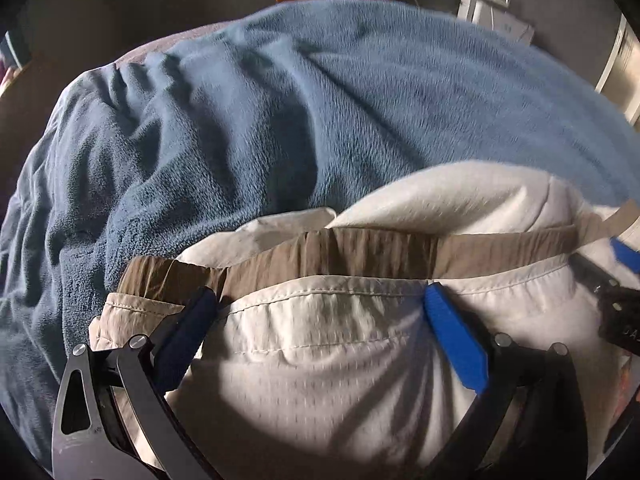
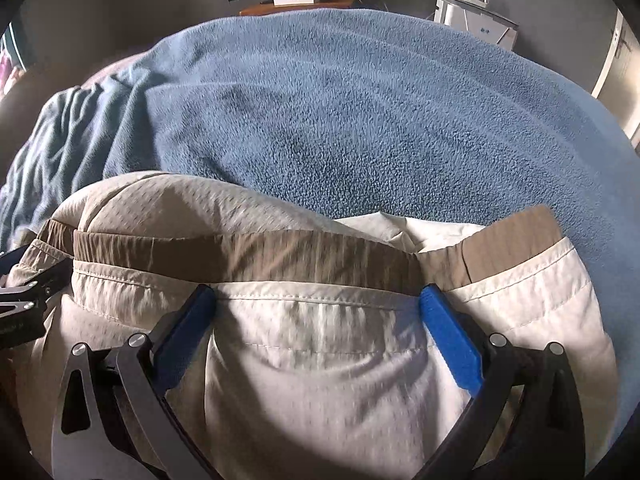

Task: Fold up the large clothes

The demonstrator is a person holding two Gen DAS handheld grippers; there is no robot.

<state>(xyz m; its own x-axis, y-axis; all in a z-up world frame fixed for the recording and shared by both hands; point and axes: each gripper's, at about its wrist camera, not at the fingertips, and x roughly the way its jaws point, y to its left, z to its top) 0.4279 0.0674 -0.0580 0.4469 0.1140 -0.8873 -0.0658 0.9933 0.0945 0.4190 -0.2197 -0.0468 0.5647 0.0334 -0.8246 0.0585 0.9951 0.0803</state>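
On blue blanket (image 1: 280, 112), cream shorts (image 1: 340, 360), both claws (image 1: 320, 300) (image 2: 318, 298) spread apart, waistband's right end (image 2: 516, 236) visible only from right wrist.

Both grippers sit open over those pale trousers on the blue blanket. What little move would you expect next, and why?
Probably closing both on the cloth. The left gripper and right gripper are spread wide just below the brown waistband of the trousers, holding nothing, so a fold over the blanket cannot begin until they pinch it.
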